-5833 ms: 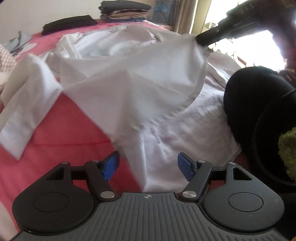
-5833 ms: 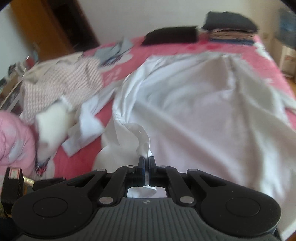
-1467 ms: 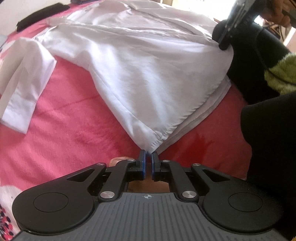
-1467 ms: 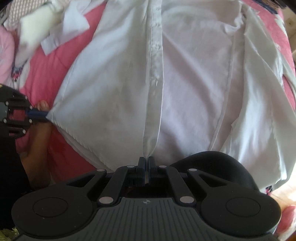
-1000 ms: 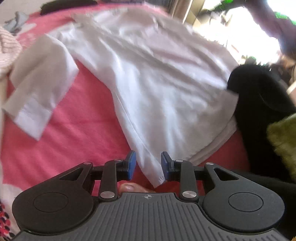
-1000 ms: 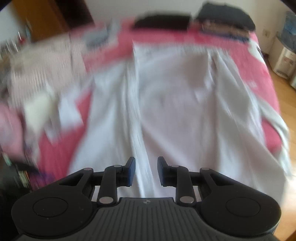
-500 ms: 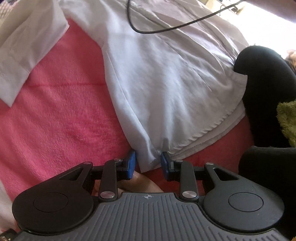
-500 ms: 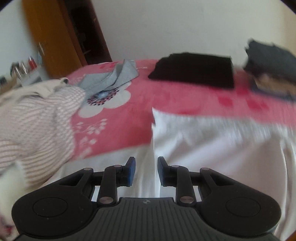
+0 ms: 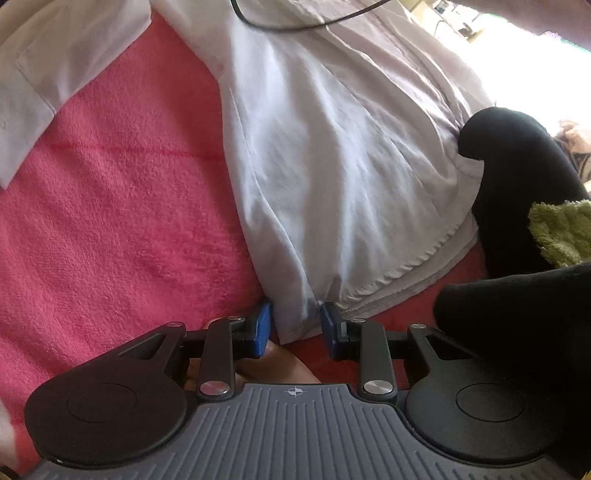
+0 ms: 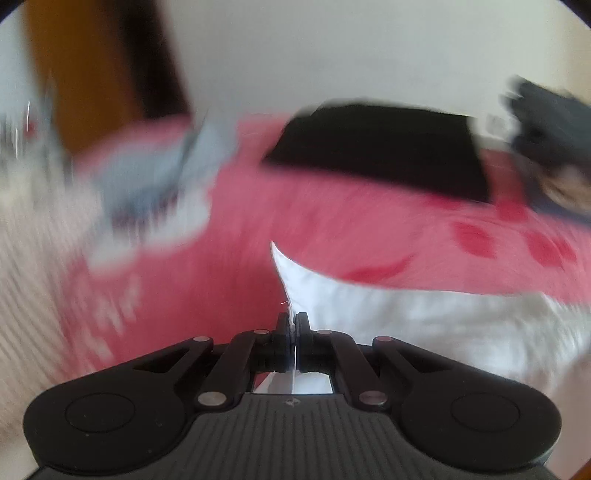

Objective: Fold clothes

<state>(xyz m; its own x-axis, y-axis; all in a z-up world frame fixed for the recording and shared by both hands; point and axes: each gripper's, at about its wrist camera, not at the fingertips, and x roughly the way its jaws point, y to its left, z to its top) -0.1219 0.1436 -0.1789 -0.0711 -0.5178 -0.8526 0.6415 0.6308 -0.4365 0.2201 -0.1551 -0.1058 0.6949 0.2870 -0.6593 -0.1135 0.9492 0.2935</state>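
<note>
Tongs first: left gripper (image 9: 295,326) parted over the pink blanket (image 9: 118,206), blue pads (image 9: 263,325) either side of the shirt (image 9: 332,158) hem corner, pads seemingly not pressing it; a bare fingertip just below. Right gripper (image 10: 292,326) closed tight on a white edge of the shirt (image 10: 424,317), cloth pinched between the pads and rising to a point just beyond. Shirt spread flat on the blanket, cuffed sleeve (image 9: 48,74) lying off to the left, black cable (image 9: 295,24) across the top. Farther back, blurred: folded black garment (image 10: 380,155), grey cloth (image 10: 155,173).
</note>
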